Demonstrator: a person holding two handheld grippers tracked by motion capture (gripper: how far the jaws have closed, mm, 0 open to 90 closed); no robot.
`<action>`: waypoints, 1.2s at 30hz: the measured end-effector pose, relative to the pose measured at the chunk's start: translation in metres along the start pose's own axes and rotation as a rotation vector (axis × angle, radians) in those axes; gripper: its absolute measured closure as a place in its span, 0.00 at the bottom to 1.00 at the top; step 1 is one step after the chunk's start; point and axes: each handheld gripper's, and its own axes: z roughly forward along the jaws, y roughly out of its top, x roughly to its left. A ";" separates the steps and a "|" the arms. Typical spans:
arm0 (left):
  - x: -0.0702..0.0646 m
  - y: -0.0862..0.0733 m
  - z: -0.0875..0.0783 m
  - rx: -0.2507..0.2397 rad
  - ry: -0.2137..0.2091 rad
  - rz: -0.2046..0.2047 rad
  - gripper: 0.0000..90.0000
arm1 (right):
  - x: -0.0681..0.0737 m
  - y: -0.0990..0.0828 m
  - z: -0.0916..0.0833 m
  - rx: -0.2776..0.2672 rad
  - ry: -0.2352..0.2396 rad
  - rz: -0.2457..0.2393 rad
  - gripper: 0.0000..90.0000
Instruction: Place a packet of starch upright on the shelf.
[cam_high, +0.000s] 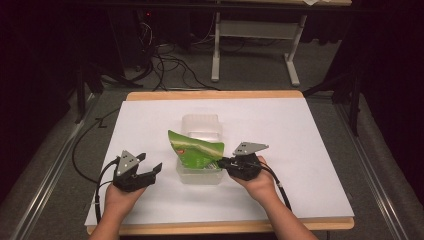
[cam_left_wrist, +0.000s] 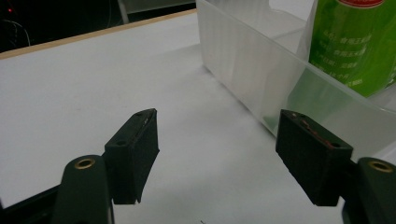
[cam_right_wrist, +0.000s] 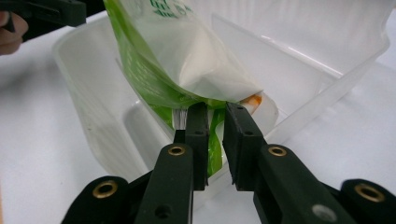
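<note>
High view: green crinkly plastic snack pouch (cam_high: 196, 150) stands tilted in the clear plastic rectangular tub (cam_high: 200, 176), mid-table on the white table sheet (cam_high: 300, 150).
Right gripper (cam_right_wrist: 215, 112): jaws nearly together around the pouch's lower corner, a sliver of gap showing, so the pinch looks loose.
Left gripper (cam_left_wrist: 217, 140): jaws wide apart, nothing between them, just beside the tub's outer wall.
Handling: looks light, soft, slippery, crushable.
Best hold: the flat sealed edge, not the puffed middle.
</note>
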 end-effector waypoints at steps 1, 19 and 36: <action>0.000 0.000 0.000 -0.001 0.000 0.000 0.34 | 0.000 0.000 0.000 0.000 0.000 0.000 0.89; 0.000 0.000 0.000 0.002 -0.002 -0.005 0.34 | -0.006 0.005 -0.043 -0.131 -0.047 0.043 0.79; 0.002 0.000 0.000 0.004 -0.004 -0.014 0.33 | -0.028 -0.022 -0.088 -0.139 -0.273 0.091 0.46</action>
